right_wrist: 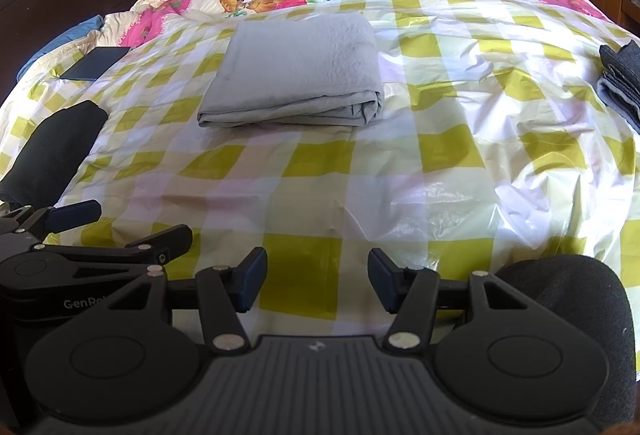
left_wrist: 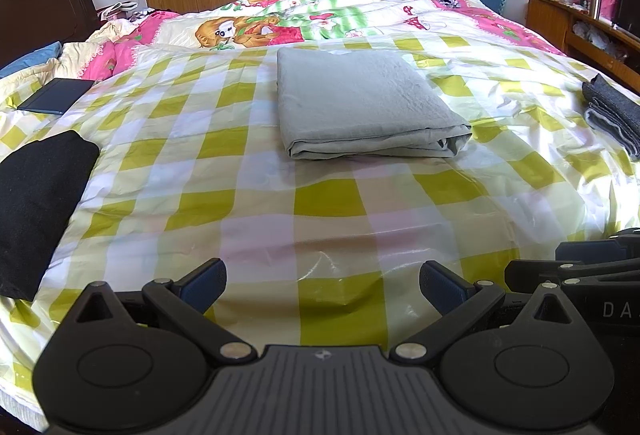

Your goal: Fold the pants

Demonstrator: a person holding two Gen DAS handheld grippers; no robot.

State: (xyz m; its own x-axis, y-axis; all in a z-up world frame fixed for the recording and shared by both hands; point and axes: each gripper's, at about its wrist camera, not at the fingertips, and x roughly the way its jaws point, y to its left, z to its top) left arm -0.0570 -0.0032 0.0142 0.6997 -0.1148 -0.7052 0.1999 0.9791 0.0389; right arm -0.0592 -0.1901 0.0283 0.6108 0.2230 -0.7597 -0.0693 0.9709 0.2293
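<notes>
Nearest us, our left gripper (left_wrist: 322,289) and right gripper (right_wrist: 317,281) hover with jaws spread, pinching nothing, over the checked plastic sheet (left_wrist: 328,203). Farther on, the folded grey pants (left_wrist: 362,103) lie mid-bed. At the edges, a black garment (left_wrist: 36,203) and dark folded cloth (left_wrist: 614,115) are cut off.

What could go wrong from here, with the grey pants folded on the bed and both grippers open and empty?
1. The checked plastic sheet looks glossy and wrinkled; a gripper sliding under the folded grey pants might snag or drag it.
2. The pants' loose layered corner may spring open if nudged.
3. The left gripper and right gripper sit close together, so they might collide.
</notes>
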